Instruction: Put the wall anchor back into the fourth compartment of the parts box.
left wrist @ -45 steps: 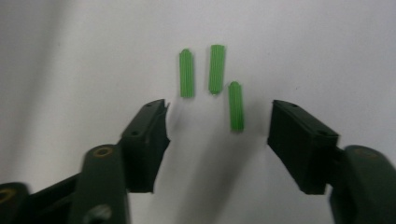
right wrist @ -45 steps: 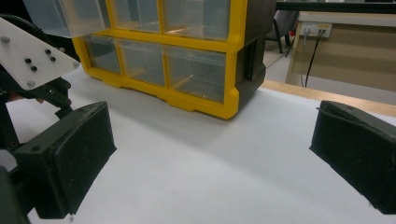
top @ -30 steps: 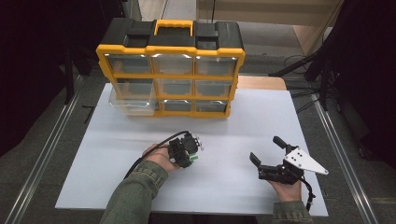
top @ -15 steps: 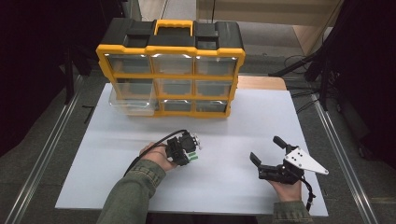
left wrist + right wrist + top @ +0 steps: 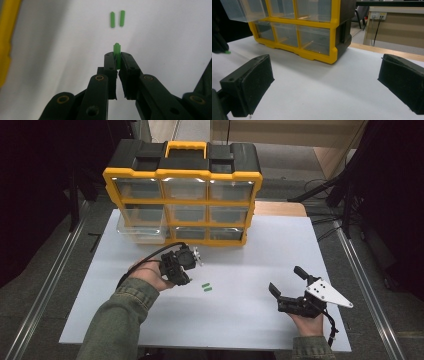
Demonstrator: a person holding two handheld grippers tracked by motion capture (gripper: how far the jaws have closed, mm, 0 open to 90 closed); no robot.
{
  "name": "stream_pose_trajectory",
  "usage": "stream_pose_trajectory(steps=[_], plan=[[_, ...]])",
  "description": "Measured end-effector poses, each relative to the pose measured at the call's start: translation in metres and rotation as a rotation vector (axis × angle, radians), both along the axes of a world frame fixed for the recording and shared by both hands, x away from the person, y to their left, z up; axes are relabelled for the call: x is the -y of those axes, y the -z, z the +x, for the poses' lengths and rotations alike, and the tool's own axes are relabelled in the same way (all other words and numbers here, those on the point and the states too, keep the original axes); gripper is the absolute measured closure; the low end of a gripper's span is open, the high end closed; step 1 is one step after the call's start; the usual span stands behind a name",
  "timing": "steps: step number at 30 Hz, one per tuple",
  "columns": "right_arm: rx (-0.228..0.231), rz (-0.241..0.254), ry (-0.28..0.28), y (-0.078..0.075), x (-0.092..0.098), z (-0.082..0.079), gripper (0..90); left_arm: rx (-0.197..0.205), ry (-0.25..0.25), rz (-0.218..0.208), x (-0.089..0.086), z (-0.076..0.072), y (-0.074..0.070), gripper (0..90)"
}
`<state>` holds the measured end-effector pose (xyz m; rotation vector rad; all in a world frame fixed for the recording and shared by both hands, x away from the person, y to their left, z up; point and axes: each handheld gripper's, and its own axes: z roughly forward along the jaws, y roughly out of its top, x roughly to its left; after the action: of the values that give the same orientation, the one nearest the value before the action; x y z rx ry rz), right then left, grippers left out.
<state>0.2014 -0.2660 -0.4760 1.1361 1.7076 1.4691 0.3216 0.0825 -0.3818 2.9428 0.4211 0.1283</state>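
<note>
My left gripper [image 5: 184, 272] is held over the white table [image 5: 250, 320], in front of the yellow and black drawer organizer [image 5: 182, 190]. In the left gripper view it [image 5: 116, 62] is shut on a small green peg [image 5: 116, 51] that sticks out past the jaw tips. Two more green pegs [image 5: 117, 18] lie side by side on the table just ahead of it, also seen in the high view as the two pegs [image 5: 205, 287]. My right gripper [image 5: 285, 279] rests low at the front right, open wide, its pads [image 5: 249, 82] far apart with nothing between them.
One clear drawer [image 5: 140, 227] in the organizer's middle row, left column, is pulled out; it shows as the drawer [image 5: 242, 10] at the upper left of the right gripper view. A wooden surface [image 5: 280, 209] lies behind the table. Metal rails [image 5: 360, 280] run along both sides.
My left gripper has drawn back up and to the left, toward the organizer, uncovering the two green pegs on the table. The right gripper has stayed put.
</note>
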Motion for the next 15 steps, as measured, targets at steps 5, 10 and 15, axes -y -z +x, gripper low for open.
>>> stream_pose_trajectory(steps=[5,10,15], plan=[[-0.001,0.007,0.006,0.0,0.003,-0.002,0.0,0.012,0.011,0.018,-0.007,0.007,-0.032,83.6],[-0.002,0.01,0.007,0.001,0.006,-0.003,0.0,0.043,0.03,0.022,-0.015,0.014,-0.064,83.6],[-0.004,0.0,0.001,0.002,0.004,-0.003,0.0,0.062,0.034,0.04,-0.023,0.021,-0.092,83.7]])
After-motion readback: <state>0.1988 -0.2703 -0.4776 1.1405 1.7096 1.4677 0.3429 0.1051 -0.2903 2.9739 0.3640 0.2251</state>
